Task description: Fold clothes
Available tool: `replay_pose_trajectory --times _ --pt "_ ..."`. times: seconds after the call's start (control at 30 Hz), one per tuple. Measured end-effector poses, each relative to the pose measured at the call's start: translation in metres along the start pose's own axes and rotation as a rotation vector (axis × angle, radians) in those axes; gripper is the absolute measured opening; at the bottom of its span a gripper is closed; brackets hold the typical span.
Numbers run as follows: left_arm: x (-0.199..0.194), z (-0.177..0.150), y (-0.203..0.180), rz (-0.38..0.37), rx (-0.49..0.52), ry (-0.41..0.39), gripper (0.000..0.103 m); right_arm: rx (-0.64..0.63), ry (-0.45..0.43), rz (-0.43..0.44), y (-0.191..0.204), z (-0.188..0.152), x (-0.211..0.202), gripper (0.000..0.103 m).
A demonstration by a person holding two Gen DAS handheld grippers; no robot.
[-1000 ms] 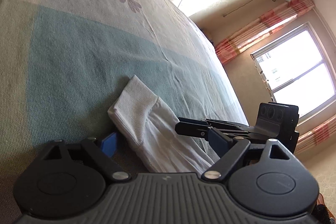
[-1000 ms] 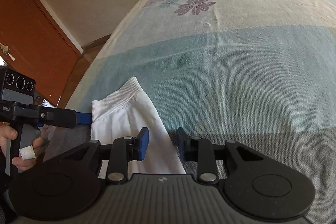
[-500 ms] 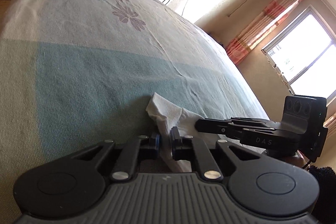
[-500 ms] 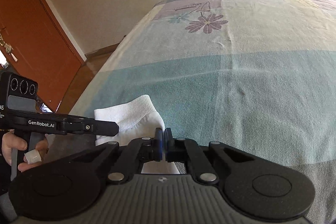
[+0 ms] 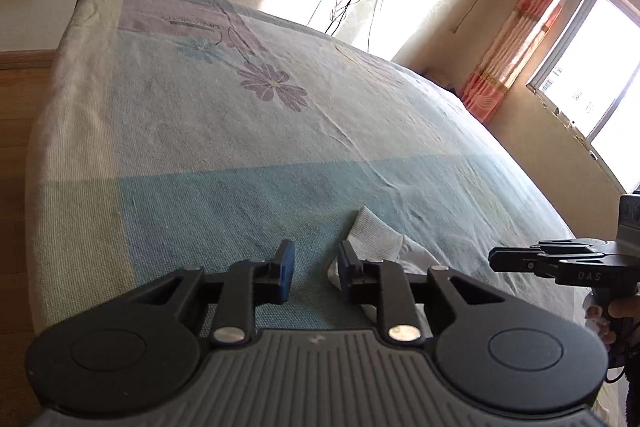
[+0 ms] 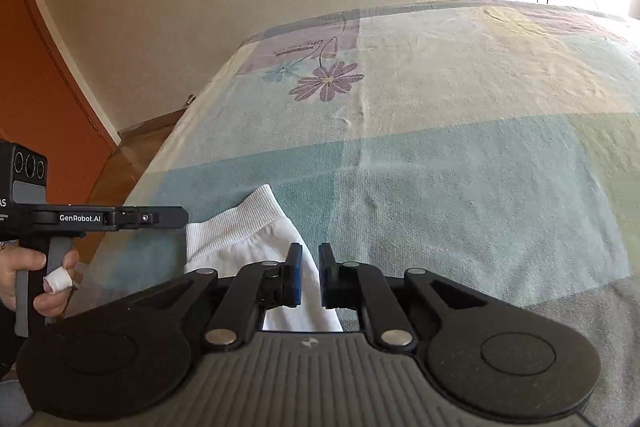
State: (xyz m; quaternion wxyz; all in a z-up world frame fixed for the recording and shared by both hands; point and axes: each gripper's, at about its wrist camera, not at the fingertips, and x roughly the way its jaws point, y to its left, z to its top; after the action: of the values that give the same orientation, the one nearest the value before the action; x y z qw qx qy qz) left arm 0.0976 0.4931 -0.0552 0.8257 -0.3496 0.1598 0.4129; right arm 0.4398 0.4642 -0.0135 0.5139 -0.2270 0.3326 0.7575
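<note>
A: On the left, the left gripper (image 5: 312, 269) stands with its blue pads well apart and nothing between them, poised above the near edge of the bed (image 5: 200, 131).

B: And the garment?

A: The white garment (image 6: 248, 239) lies on the teal band of the bedspread, ribbed cuff pointing toward the far side. It sits just right of the left gripper's right finger (whether pad and cloth touch is unclear), low and bunched rather than spread flat.

B: Further right?

A: The right gripper (image 6: 310, 277) hovers over the garment's right edge, pads parted by a narrow gap, gripping nothing. Both tools flank the cloth, probably so each can take a side.

B: Folded, then?

A: This could be a sleeve just laid over, or one awaiting a pinch.
</note>
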Motion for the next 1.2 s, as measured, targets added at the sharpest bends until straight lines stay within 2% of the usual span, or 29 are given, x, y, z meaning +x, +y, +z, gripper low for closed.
replay_pose_trajectory --times 0.1,0.13,0.17,0.3,0.43,0.53,0.57,0.63,0.67,0.77,0.9,1.0,1.1,1.2 --pt "-0.006 -0.005 -0.024 -0.055 0.099 0.025 0.034 -0.014 0.041 -0.085 -0.010 -0.017 -0.043 0.026" --pt "-0.006 -0.008 -0.033 -0.082 0.125 0.042 0.034 -0.007 0.064 -0.114 -0.014 -0.027 -0.055 0.035" --pt "-0.005 -0.012 -0.042 -0.110 0.153 0.060 0.034 -0.001 0.087 -0.144 -0.019 -0.036 -0.067 0.038" --pt "0.000 -0.031 -0.077 -0.207 0.258 0.123 0.045 0.042 0.173 -0.228 -0.032 -0.076 -0.106 0.038" --pt "0.009 -0.046 -0.098 -0.257 0.346 0.172 0.046 0.088 0.220 -0.259 -0.036 -0.113 -0.129 0.038" --pt "0.018 -0.054 -0.105 -0.271 0.371 0.200 0.046 0.109 0.234 -0.266 -0.035 -0.131 -0.128 0.037" --pt "0.023 -0.056 -0.105 -0.271 0.375 0.208 0.048 0.101 0.231 -0.279 -0.032 -0.134 -0.126 0.034" --pt "0.030 -0.059 -0.105 -0.259 0.387 0.227 0.050 0.113 0.199 -0.336 -0.031 -0.133 -0.123 0.018" --pt "0.031 -0.060 -0.106 -0.254 0.394 0.236 0.053 0.119 0.183 -0.365 -0.031 -0.132 -0.122 0.018" --pt "0.023 -0.056 -0.107 -0.224 0.429 0.247 0.054 0.137 0.135 -0.441 -0.029 -0.130 -0.120 0.019" --pt "0.017 -0.053 -0.107 -0.184 0.479 0.192 0.073 0.112 0.071 -0.356 0.007 -0.119 -0.125 0.019" --pt "0.026 -0.056 -0.105 -0.155 0.468 0.230 0.073 0.092 0.090 -0.319 0.027 -0.117 -0.105 0.020" --pt "0.018 -0.058 -0.111 -0.148 0.503 0.239 0.075 0.133 0.089 -0.331 0.020 -0.117 -0.075 0.020" --pt "0.008 -0.059 -0.117 -0.143 0.540 0.251 0.076 0.275 0.029 -0.319 0.004 -0.106 -0.070 0.020"
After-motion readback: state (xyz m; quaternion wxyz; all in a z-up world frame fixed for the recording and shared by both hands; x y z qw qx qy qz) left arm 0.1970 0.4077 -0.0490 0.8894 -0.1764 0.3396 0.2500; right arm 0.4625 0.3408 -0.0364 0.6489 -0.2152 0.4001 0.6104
